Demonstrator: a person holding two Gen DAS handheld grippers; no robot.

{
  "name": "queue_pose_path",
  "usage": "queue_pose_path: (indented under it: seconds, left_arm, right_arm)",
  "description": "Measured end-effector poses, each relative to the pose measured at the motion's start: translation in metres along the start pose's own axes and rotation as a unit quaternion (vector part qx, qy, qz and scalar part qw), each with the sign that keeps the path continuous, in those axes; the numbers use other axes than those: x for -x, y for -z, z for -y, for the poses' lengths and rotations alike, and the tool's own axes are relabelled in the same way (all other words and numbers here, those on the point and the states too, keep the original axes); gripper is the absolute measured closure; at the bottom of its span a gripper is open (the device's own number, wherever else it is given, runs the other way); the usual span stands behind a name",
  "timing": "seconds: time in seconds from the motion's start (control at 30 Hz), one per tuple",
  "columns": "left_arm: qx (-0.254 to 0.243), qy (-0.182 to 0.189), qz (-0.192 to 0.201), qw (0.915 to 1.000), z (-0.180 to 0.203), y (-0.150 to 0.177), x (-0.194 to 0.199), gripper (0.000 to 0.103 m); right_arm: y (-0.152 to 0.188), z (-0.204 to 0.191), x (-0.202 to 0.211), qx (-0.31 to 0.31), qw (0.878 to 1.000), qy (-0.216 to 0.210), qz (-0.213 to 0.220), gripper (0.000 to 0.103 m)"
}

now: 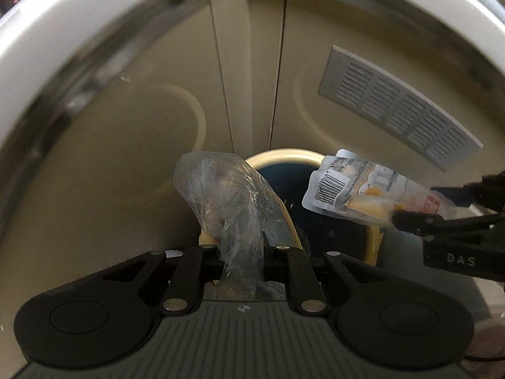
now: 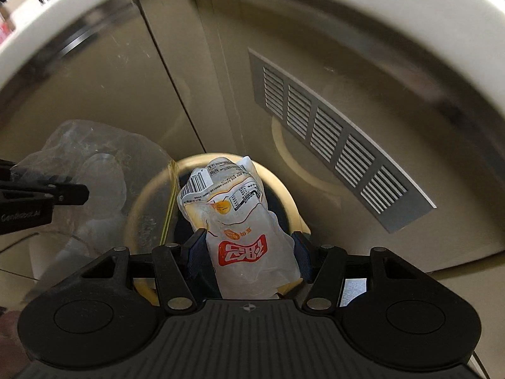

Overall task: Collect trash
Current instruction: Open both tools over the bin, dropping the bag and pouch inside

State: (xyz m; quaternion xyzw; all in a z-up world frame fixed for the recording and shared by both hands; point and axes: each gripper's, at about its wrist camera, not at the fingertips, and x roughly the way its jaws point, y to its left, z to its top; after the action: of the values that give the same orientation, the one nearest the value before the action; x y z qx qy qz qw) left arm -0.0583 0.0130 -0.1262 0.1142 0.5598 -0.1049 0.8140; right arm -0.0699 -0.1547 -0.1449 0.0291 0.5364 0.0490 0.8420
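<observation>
Left gripper point(image 1: 243, 249): pinching a crumpled clear plastic bag point(image 1: 227, 195); bag juts over the bin's rim
Right gripper point(image 2: 249, 252): clamped on a printed snack wrapper point(image 2: 233, 221); held above the opening
Bin point(image 2: 284, 189): round, yellow-rimmed; below both, before beige cabinet doors point(image 2: 126, 94) with a grey vent grille point(image 2: 331, 135)

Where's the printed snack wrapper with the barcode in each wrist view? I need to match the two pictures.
Left wrist: snack wrapper at right of centre, held by the right gripper coming in from the right edge.
Right wrist: centre, upright between that gripper's fingers.
Shared landmark: the round bin behind it.
</observation>
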Motion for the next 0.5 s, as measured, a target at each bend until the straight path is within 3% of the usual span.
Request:
queue_pose_path:
  seconds: [0.33, 0.5]
  left_arm:
    - [-0.014, -0.004, -0.031, 0.9994, 0.009, -0.004, -0.030, 0.088]
    - [-0.015, -0.004, -0.033, 0.9993, 0.013, -0.005, -0.028, 0.083]
  right_arm:
    - [-0.006, -0.004, -0.043, 0.001, 0.999, 0.006, -0.046, 0.042]
    - [-0.009, 0.001, -0.038, -0.014, 0.999, -0.009, -0.045, 0.036]
